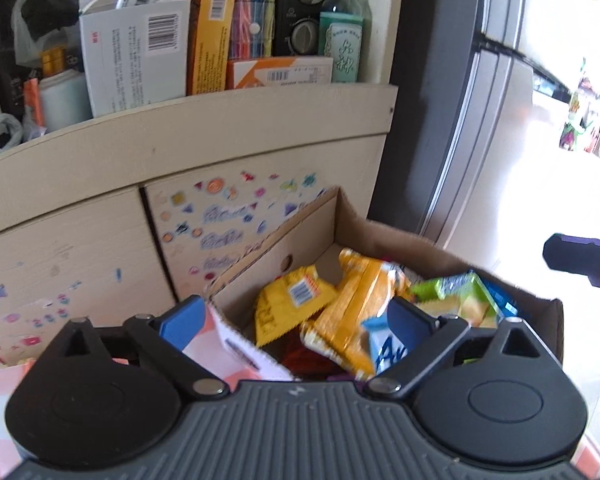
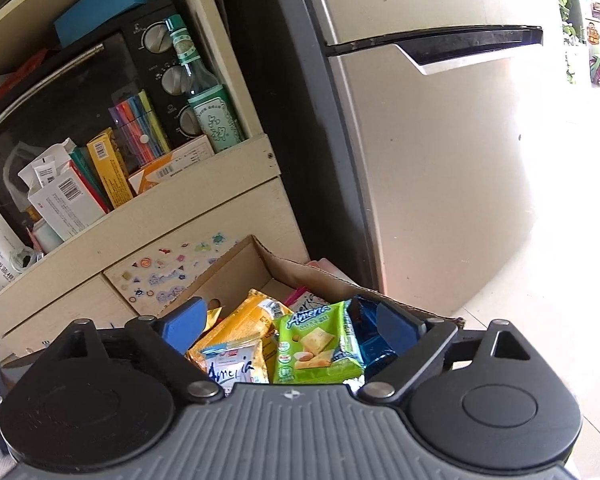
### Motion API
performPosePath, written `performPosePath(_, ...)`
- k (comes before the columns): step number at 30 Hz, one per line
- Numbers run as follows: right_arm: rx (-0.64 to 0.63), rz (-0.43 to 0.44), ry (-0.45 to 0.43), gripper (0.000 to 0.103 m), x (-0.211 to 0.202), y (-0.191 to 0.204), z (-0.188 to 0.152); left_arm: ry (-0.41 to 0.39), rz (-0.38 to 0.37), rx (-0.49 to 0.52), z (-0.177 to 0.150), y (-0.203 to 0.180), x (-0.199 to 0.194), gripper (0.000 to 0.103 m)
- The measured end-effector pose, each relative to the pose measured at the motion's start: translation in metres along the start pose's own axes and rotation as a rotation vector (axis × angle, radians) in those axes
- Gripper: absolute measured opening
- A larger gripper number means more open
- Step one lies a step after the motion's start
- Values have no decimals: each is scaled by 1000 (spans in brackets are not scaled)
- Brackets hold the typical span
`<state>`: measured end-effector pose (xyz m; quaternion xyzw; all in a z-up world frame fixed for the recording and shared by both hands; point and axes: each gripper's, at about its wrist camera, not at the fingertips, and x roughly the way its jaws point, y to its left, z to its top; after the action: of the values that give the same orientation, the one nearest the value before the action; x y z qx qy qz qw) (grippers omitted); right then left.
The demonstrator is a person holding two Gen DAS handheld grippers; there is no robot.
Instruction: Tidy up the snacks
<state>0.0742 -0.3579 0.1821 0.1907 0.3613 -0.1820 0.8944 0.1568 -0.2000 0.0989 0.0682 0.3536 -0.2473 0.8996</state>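
Though crammed low in the frame inside the cardboard box [image 1: 380, 236], the yellow packets [image 1: 292, 308] and green packet [image 2: 316, 348] look light, crinkly, slippery; pinch a sealed edge. Left gripper [image 1: 296, 320] and right gripper [image 2: 288, 328] both gape empty.

Matt brown cardboard box [image 2: 296, 270]; glossy foil snack packets [image 2: 318, 346]; pale wood-look cabinet [image 1: 228, 128]; smooth metal fridge [image 2: 440, 160].

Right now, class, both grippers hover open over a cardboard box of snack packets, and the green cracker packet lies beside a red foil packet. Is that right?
Not quite. The packet beside the green cracker packet is blue foil, not red, as the right wrist view shows. The rest holds: the left gripper and the right gripper both stand open above the cardboard box.
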Motion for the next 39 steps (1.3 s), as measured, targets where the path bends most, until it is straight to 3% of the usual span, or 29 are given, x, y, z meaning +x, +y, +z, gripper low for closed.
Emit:
performPosePath(18, -55, -94, 56, 103, -2, 3, -2, 59, 44, 34, -13, -3, -23, 101)
performPosePath(32, -84, -186, 124, 103, 11, -5, -10, 123, 44, -45, -18, 4, -18, 102)
performPosePath(39, -122, -214, 151, 103, 18, -2, -14, 121, 46, -21, -14, -2, -18, 102)
